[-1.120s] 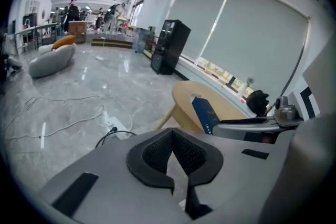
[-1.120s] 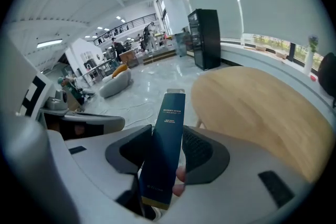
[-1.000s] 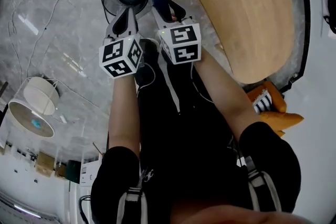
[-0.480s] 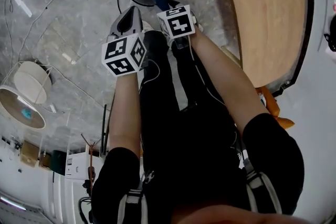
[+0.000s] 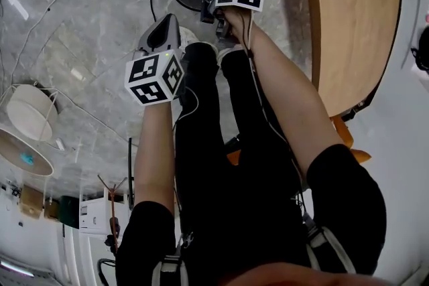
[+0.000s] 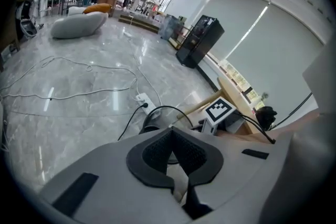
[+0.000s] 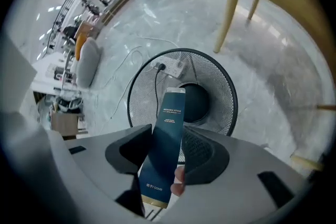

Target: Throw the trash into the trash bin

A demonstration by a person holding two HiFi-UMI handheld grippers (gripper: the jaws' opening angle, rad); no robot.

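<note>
As things stand: the carry looks basically done, the drop isn't.
Trash: dark blue carton (image 7: 172, 107), hanging over the black mesh trash bin (image 7: 220, 86), not in it yet.
Right gripper (image 7: 168, 147): jaws spread wide but clamped on the carton.
Left gripper (image 6: 172, 136): jaws pinched together, nothing in them.
Left to do: just let go, I reckon.
</note>
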